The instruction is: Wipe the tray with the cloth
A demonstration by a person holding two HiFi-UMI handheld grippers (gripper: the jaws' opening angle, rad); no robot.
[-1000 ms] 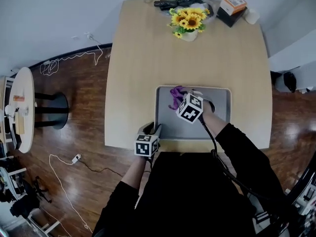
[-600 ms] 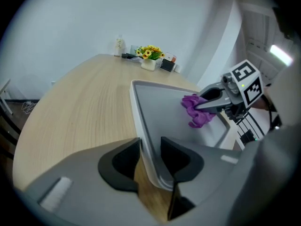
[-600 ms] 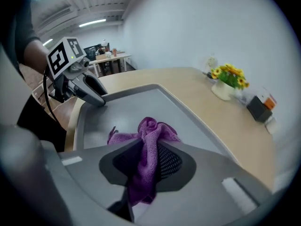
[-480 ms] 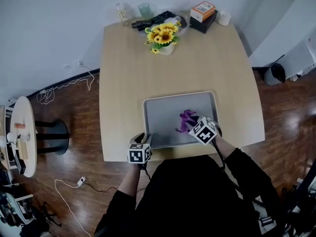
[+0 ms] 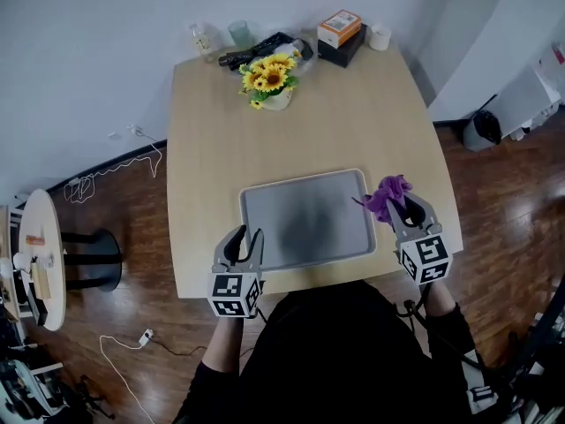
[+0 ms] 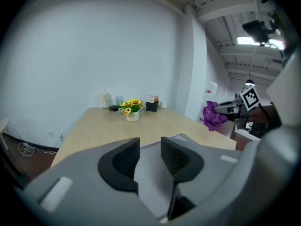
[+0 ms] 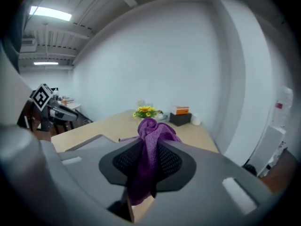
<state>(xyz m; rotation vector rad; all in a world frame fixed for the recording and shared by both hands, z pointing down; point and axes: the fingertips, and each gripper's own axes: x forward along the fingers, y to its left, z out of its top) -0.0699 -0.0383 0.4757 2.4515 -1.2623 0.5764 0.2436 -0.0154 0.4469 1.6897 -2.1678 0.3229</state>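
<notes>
My right gripper [image 5: 399, 207] is pinching the cloth [image 5: 387, 194] just off the right edge of the tray [image 5: 300, 203], my left gripper [image 5: 244, 240] is empty with jaws a little apart at the near-left corner, so I reckon I clamp that rim first, then press the cloth flat and sweep in overlapping strokes.

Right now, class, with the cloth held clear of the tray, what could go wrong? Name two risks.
1. The cloth hangs bunched in the right tongs near the table's right edge; if it slips, it may land on the floor.
2. The left tongs are open and hold nothing, so the tray, close to the front edge, could slide when wiped.
</notes>
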